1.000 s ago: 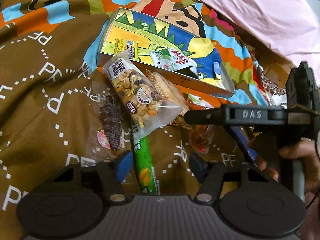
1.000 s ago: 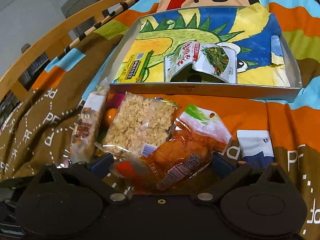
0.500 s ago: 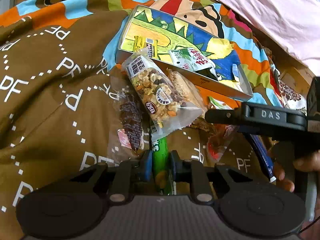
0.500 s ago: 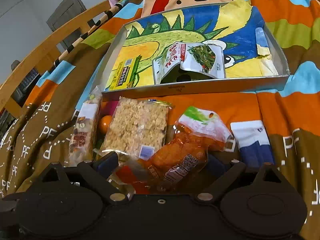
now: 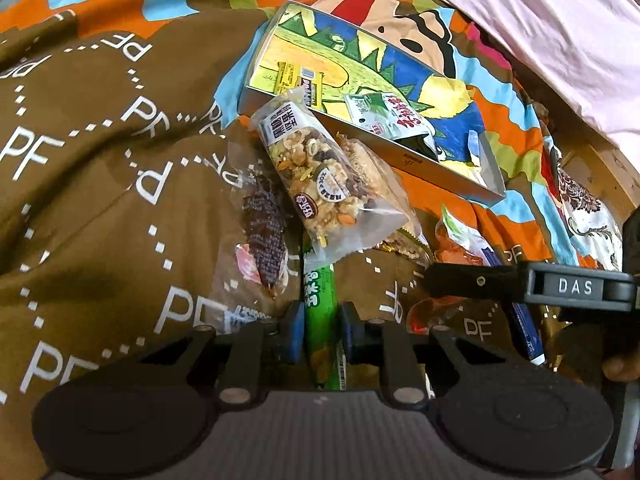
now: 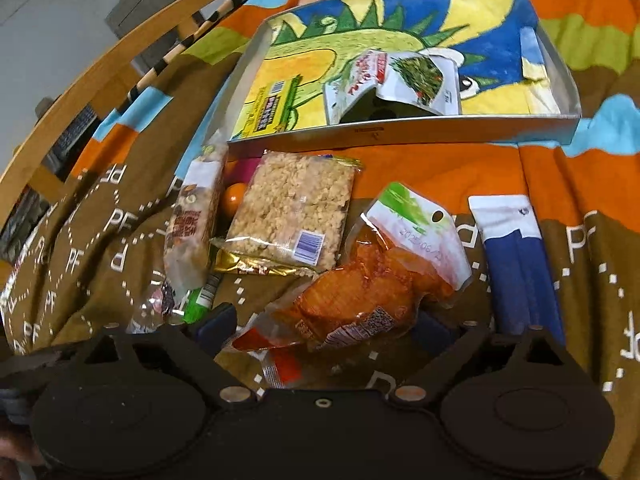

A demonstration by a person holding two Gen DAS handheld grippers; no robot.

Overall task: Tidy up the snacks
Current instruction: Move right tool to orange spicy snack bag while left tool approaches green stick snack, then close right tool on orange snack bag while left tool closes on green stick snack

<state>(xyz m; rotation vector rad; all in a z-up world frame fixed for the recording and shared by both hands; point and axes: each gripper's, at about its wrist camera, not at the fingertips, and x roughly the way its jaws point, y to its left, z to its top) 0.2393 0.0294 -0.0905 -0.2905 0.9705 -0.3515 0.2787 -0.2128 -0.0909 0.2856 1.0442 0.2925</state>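
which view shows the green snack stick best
The left wrist view: the green snack stick runs up the middle of the frame, clamped between the left tongs, its far end tucked under the nut bar packet. The right wrist view shows only a short green piece beside that packet.

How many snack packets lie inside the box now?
2. A yellow packet lies flat at the left end of the box; a white-and-green packet lies near its middle, by the front wall. Others may be hidden behind it.
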